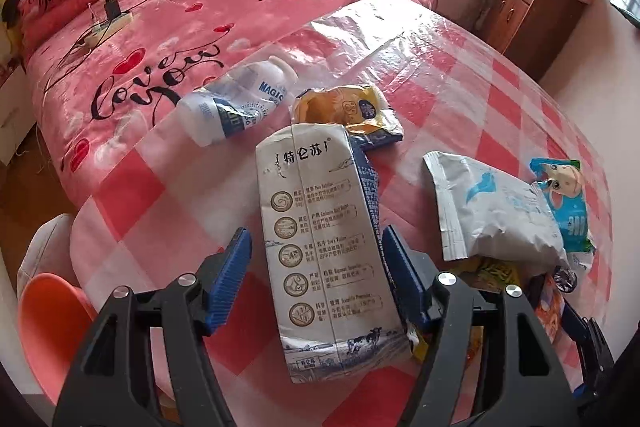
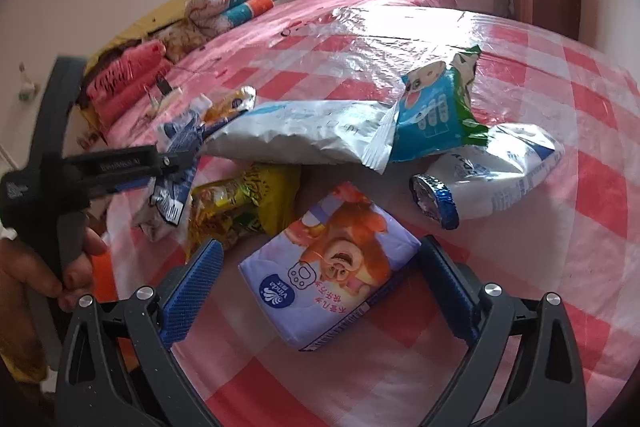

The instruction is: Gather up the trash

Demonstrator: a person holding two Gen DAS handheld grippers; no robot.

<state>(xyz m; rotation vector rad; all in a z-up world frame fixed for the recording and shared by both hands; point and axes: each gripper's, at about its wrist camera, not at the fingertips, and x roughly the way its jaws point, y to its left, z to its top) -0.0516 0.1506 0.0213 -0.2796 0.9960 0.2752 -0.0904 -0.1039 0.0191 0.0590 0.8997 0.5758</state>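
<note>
Crumpled paper milk carton between ribbed blue fingers; glossy tissue pack.

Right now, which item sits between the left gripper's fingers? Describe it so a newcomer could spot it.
On the pink-checked table, between the open left gripper, lies a flattened white milk carton. Unlike the neighbouring wrappers, it carries round gold emblems and a cow drawing.

Pink-and-white checked tablecloth; white, blue-trimmed milk carton.
</note>
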